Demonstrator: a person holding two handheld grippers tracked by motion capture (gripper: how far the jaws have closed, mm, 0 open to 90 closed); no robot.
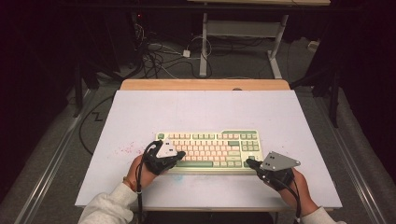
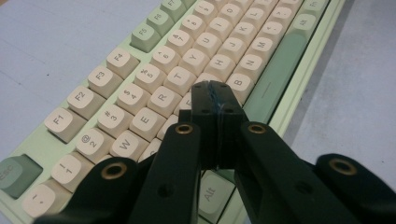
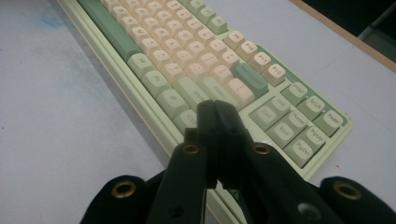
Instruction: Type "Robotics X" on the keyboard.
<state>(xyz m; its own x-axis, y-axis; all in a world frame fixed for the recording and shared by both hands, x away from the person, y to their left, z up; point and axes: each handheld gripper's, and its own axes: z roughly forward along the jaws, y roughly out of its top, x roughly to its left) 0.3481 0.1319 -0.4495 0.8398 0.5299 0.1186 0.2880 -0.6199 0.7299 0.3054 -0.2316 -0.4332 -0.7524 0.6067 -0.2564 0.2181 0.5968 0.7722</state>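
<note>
The left gripper, jaws together, hovers over the keyboard's left keys. The right gripper, also closed, sits at its near right edge. Bare tabletop surrounds the keyboard, widest beyond it.

Each hand-held gripper, left and right: black body, grey three-cornered plate on top, black cable trailing along the forearm. Jaw arms black, with brass-coloured ringed holes. Sleeves off-white; orange band at left wrist.
</note>
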